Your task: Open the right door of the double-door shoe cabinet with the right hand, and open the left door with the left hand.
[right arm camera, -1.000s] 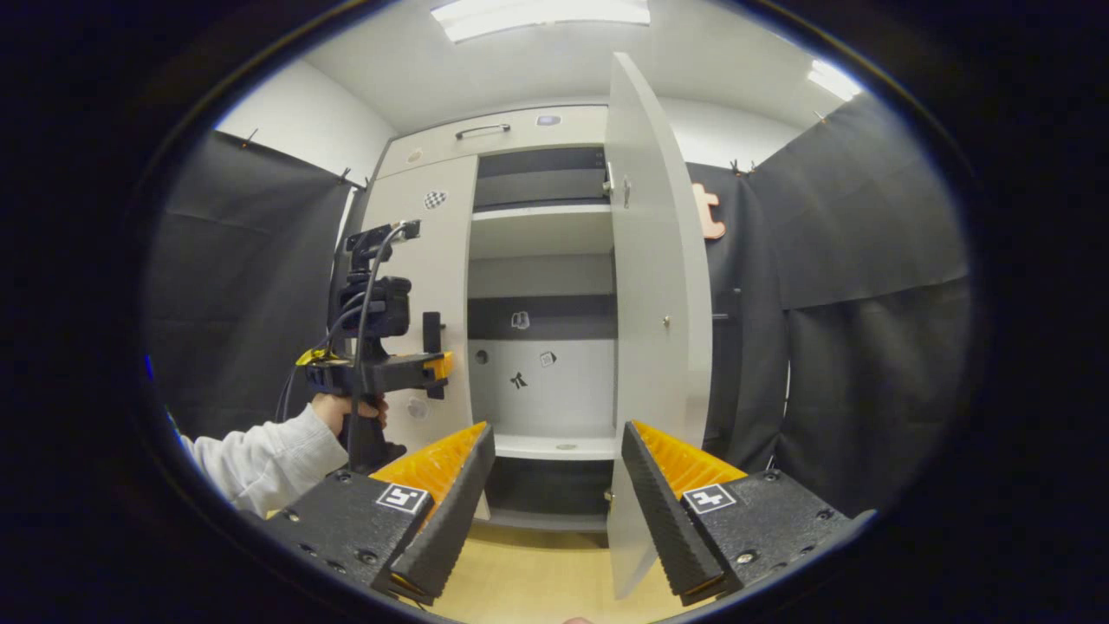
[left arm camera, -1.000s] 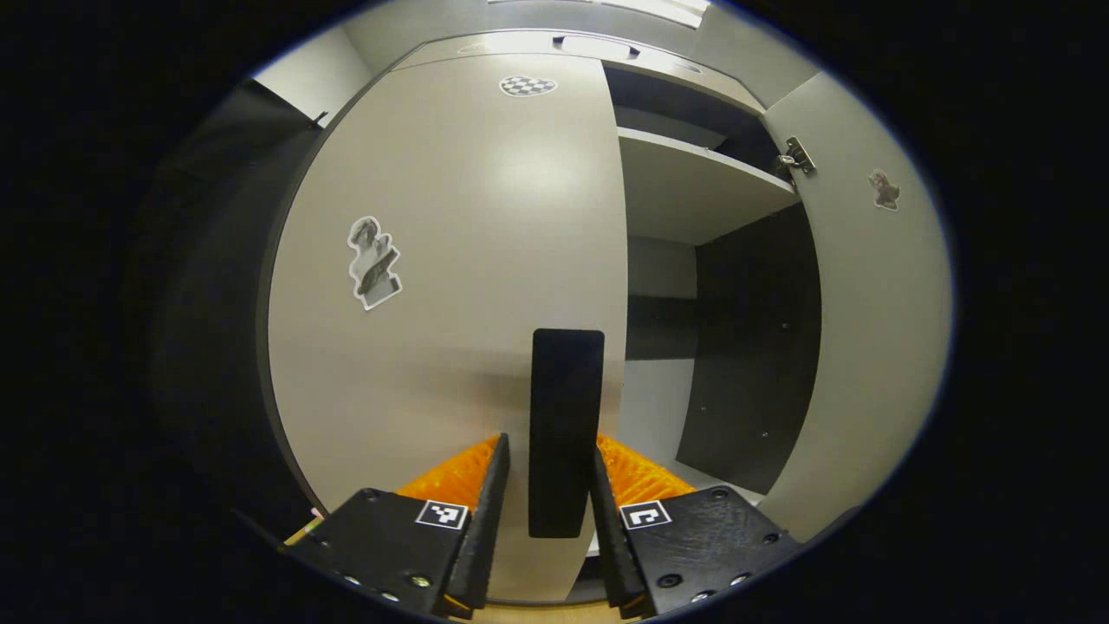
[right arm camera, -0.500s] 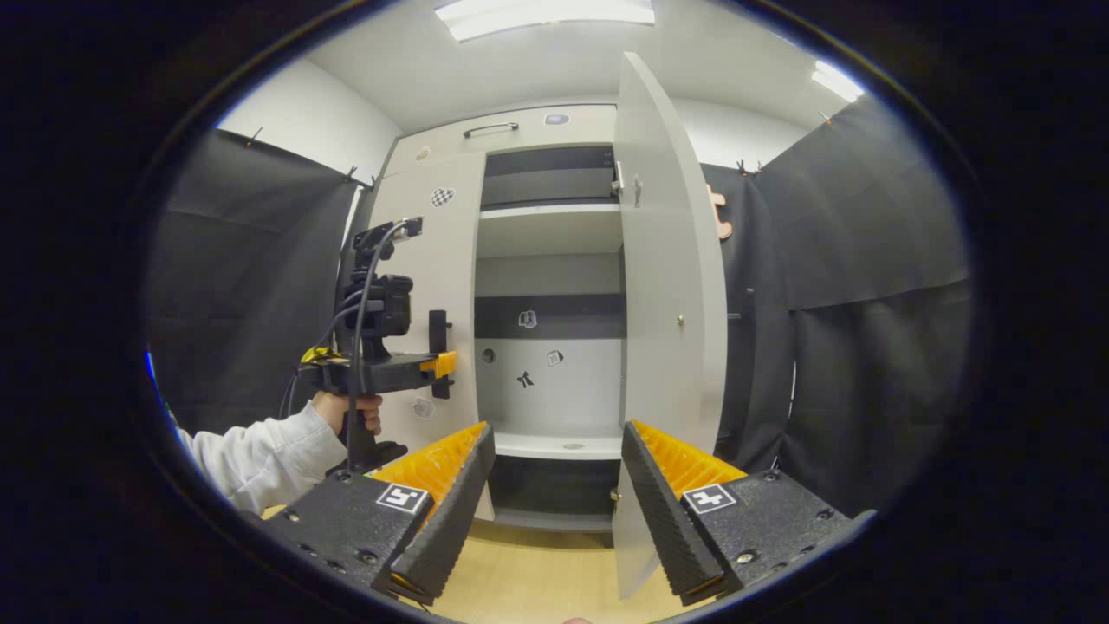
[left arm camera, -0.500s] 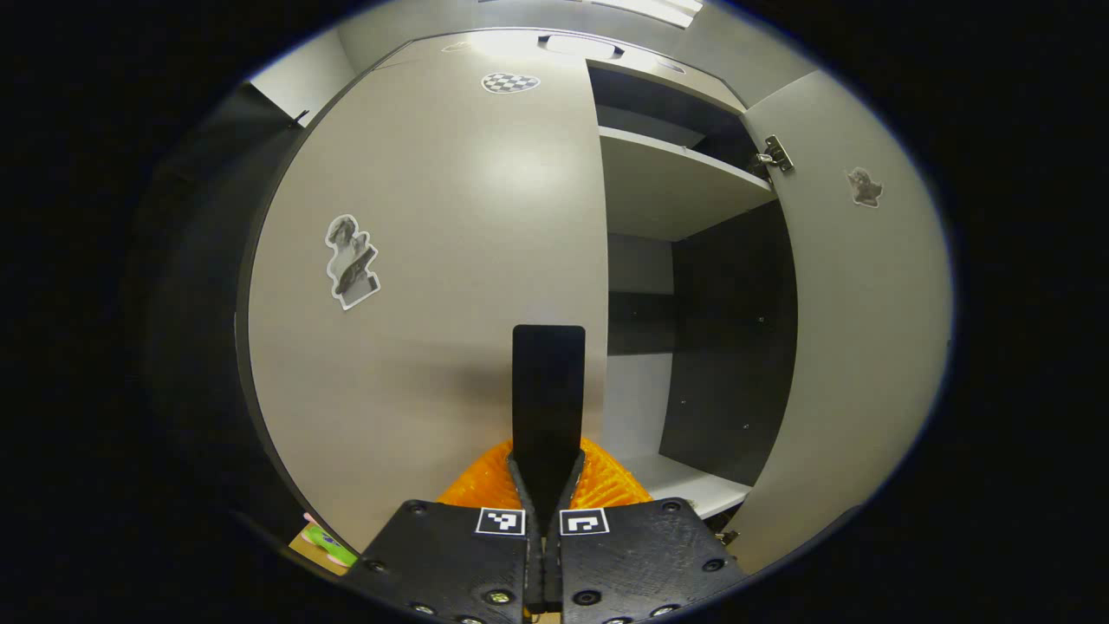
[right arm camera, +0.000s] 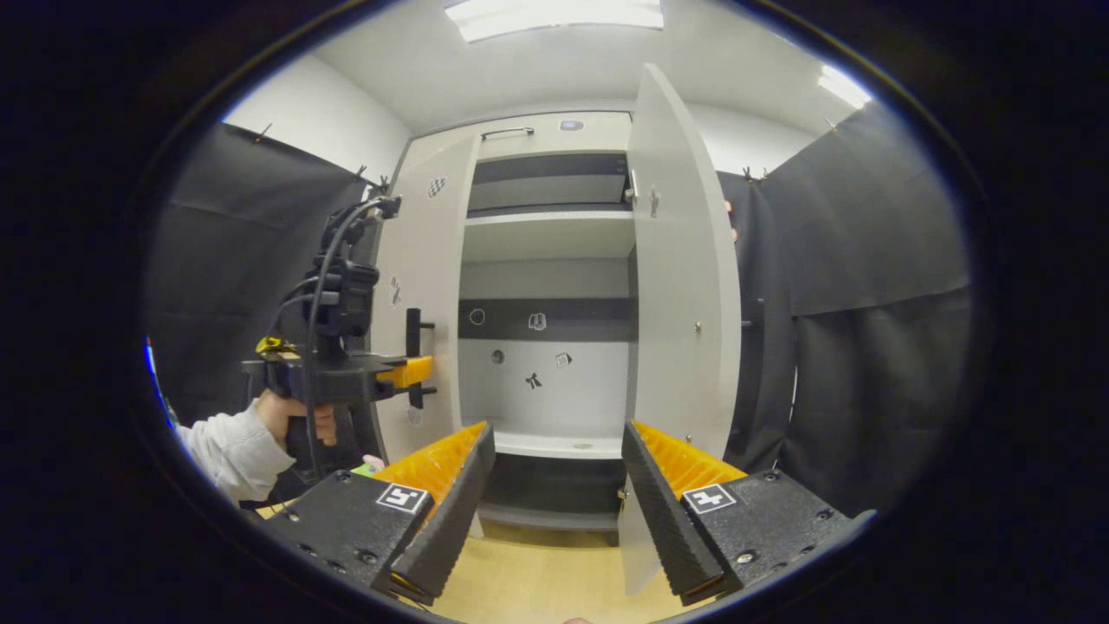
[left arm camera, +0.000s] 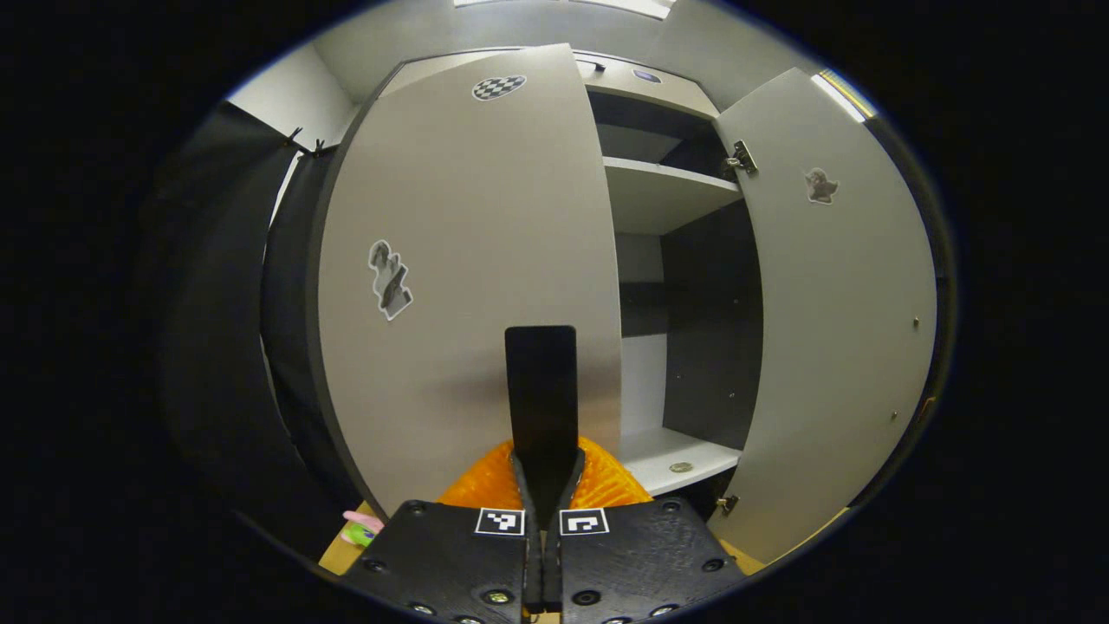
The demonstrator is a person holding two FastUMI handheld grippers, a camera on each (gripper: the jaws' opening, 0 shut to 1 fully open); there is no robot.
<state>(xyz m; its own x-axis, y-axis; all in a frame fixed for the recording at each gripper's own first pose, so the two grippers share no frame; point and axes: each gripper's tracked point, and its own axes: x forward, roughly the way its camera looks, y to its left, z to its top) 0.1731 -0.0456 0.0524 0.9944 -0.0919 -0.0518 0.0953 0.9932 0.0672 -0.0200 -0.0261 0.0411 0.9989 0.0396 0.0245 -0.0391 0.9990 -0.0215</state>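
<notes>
The grey left door (left arm camera: 468,225) of the shoe cabinet carries a black bar handle (left arm camera: 541,381), and my left gripper (left arm camera: 546,459) is shut on that handle's lower part. In the right gripper view the left gripper (right arm camera: 407,373), held by a hand (right arm camera: 290,420), grips the handle (right arm camera: 414,334), and the left door (right arm camera: 424,286) stands partly swung out. The right door (right arm camera: 684,286) is wide open, seen also as the right door (left arm camera: 832,329) in the left gripper view. Back from the cabinet, my right gripper (right arm camera: 556,431) is open and holds nothing.
Inside are a shelf (right arm camera: 546,234) and a bottom board (right arm camera: 559,445) with small stickers on the back panel. A top drawer (right arm camera: 520,134) sits above the doors. Black cloth hangs on both sides. A small pink and green thing (left arm camera: 359,529) lies on the wooden floor (right arm camera: 537,581).
My left gripper closed on the left door's handle, and the door has since swung outward with it. The right gripper stays open, away from the right door.
</notes>
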